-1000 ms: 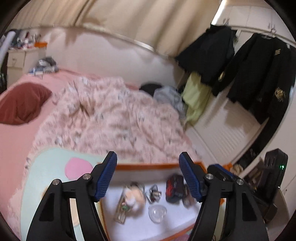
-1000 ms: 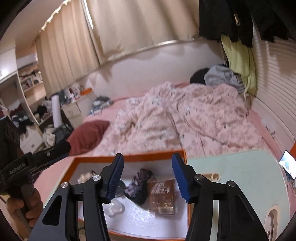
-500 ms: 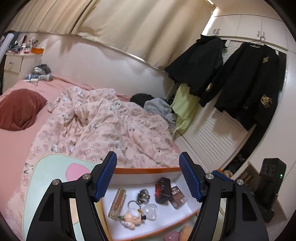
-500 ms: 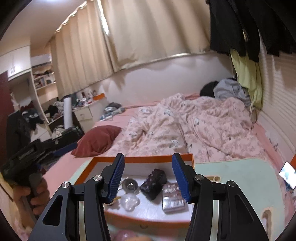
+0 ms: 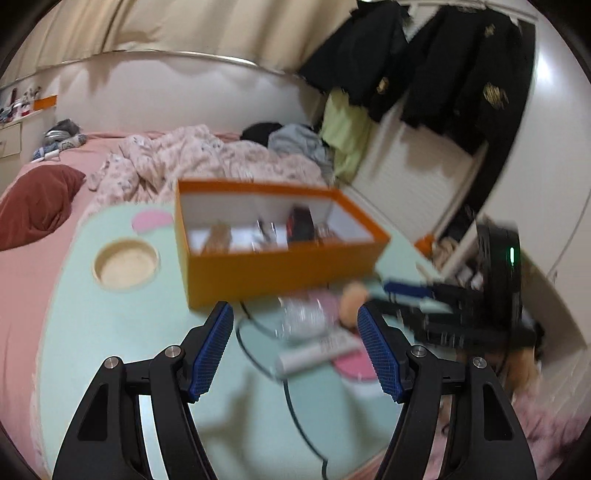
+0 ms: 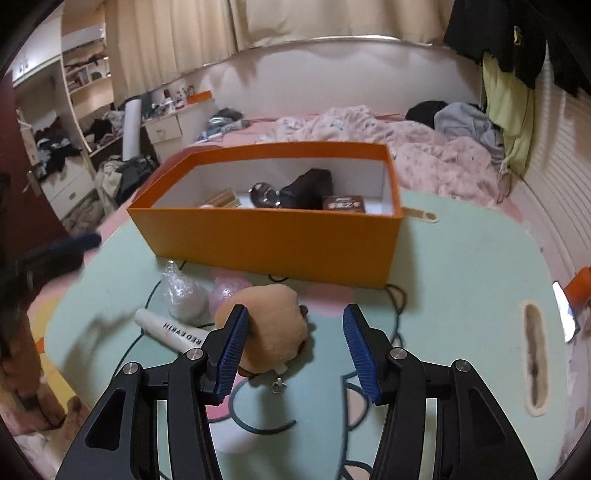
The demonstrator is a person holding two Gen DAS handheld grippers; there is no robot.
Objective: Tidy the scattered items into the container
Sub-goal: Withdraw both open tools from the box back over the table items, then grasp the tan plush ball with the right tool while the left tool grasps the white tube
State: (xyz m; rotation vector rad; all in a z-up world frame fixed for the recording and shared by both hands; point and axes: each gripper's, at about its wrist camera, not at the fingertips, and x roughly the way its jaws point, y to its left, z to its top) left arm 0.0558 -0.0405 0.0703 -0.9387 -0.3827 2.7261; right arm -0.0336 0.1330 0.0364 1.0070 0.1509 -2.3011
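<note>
A lived-in home bedroom.

A bed with a rumpled pink floral duvet (image 6: 424, 147) and a dark red pillow (image 5: 37, 206), beige curtains (image 6: 295, 22), black jackets (image 5: 461, 62) hung on white wardrobe doors, and cluttered shelves (image 6: 85, 77) beside a small white dresser (image 6: 162, 129).

Box (image 6: 266, 242) on the table (image 6: 461, 277), items before it.
Plush (image 6: 273, 328), tube (image 6: 173, 330) and bag (image 6: 183, 291) lie between box and the table's near edge.

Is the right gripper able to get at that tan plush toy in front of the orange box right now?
Probably yes: the right gripper is open, the plush toy lies by its left finger, and nothing covers it.
</note>
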